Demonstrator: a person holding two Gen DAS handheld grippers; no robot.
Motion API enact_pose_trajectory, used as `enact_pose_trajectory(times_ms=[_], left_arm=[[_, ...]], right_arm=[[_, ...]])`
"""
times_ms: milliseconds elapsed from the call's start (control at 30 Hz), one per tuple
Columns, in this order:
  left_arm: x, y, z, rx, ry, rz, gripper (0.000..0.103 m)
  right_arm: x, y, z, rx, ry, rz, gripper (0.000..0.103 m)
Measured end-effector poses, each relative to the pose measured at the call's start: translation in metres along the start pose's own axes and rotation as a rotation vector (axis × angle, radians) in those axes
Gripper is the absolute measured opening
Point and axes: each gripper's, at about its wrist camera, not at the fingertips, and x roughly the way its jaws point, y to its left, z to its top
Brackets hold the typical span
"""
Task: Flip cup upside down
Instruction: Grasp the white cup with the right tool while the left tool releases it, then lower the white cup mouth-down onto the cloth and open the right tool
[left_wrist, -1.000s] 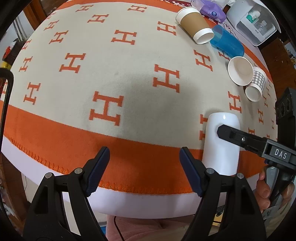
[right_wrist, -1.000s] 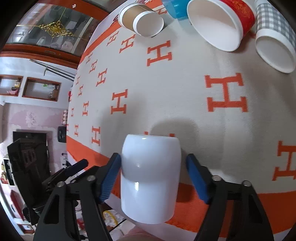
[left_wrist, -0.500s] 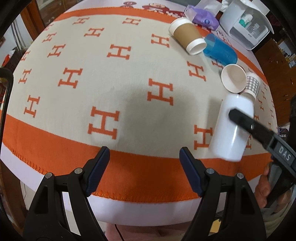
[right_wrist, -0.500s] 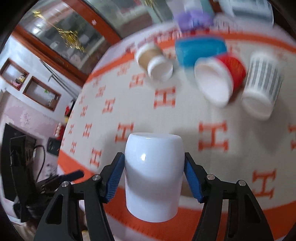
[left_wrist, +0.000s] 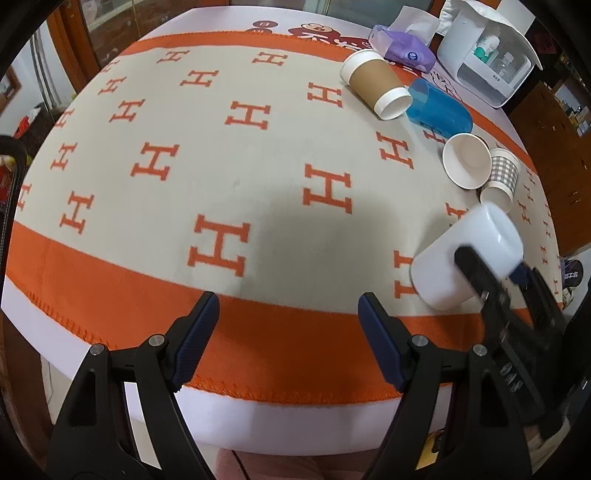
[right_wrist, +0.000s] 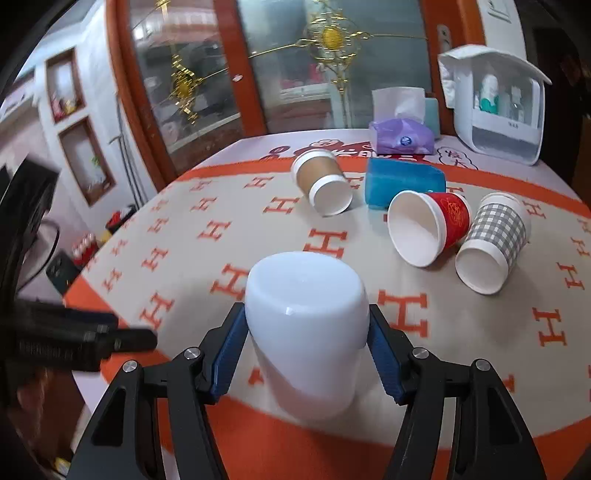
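A plain white cup (right_wrist: 306, 332) sits between the blue pads of my right gripper (right_wrist: 306, 354), which is shut on it. Its closed base points up and away from the camera, and it hangs tilted above the orange border of the cloth. In the left wrist view the same cup (left_wrist: 461, 258) appears at the right, held off the table by the right gripper (left_wrist: 491, 273). My left gripper (left_wrist: 288, 332) is open and empty over the near edge of the table.
Several cups lie on their sides at the far right of the H-patterned cloth (left_wrist: 221, 166): a brown one (right_wrist: 321, 182), a blue one (right_wrist: 402, 181), a red one (right_wrist: 428, 225), a checked one (right_wrist: 491, 240). A tissue pack (right_wrist: 402, 136) and white box (right_wrist: 495, 107) stand behind.
My right gripper has lifted the white cup off the table edge and swung it from lying flat to tilted with its base up. The left gripper has stayed open in place.
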Motion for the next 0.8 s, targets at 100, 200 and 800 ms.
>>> enact_pose_trajectory(times_ms=[100, 200, 800], left_arm=[[-0.001, -0.004, -0.005, 0.007, 0.001, -0.006, 0.075], [-0.002, -0.008, -0.009, 0.022, -0.005, -0.005, 0.075], [-0.025, -0.033, -0.026, 0.072, -0.012, -0.026, 0.075]], right_arm=[[-0.005, 0.009, -0.014, -0.047, 0.010, -0.008, 0.064], [-0.008, 0.017, -0.022, -0.082, 0.015, -0.036, 0.064], [-0.058, -0.005, -0.029, 0.089, 0.163, -0.017, 0.083]])
